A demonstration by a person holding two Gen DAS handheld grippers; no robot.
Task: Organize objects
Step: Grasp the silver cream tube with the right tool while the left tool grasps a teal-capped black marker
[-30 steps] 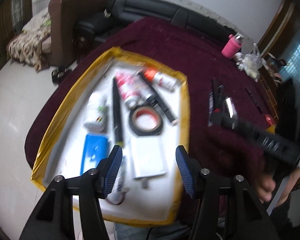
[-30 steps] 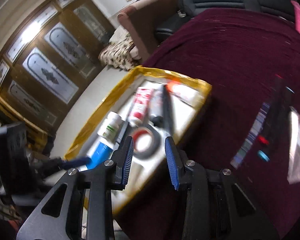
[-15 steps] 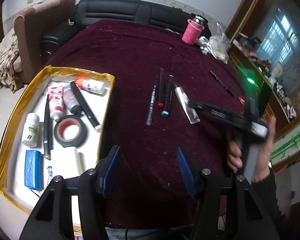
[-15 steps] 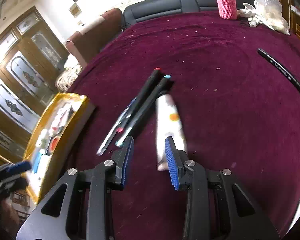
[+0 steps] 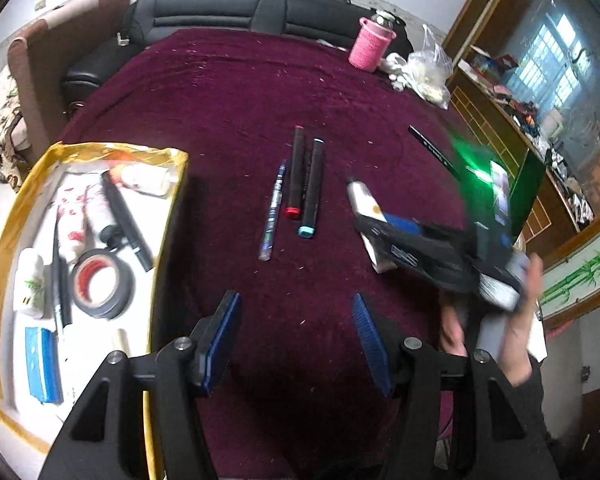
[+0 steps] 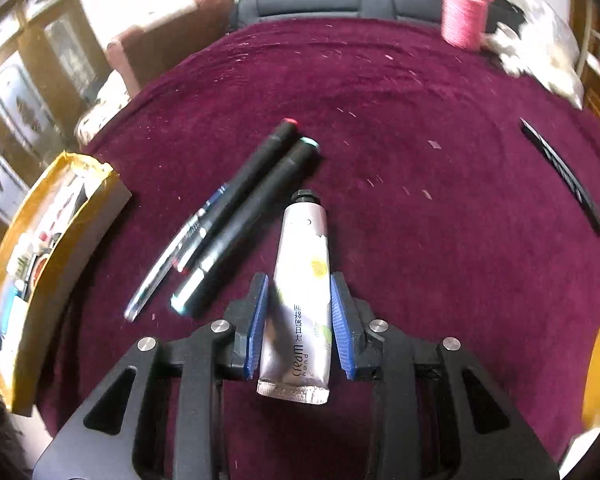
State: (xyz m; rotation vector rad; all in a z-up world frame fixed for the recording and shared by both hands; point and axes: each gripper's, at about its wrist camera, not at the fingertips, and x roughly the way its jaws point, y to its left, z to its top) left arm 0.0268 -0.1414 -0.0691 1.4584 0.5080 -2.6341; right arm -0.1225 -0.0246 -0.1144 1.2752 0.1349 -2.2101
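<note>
Two black markers (image 6: 248, 208) and a blue pen (image 6: 172, 252) are laid side by side on the maroon tablecloth (image 6: 420, 160), just left of a hand cream tube (image 6: 300, 300). The tube is straddled by the right gripper (image 6: 298, 320), its blue pads spread at either side. The left gripper (image 5: 296, 340) is held unclenched, gripping nothing, beside the gold-rimmed tray (image 5: 4, 216).

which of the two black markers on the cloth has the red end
The red-capped marker, the one next to the thin blue pen. Its neighbour on the other side, toward the hand cream tube, has a teal-capped marker end.
</note>
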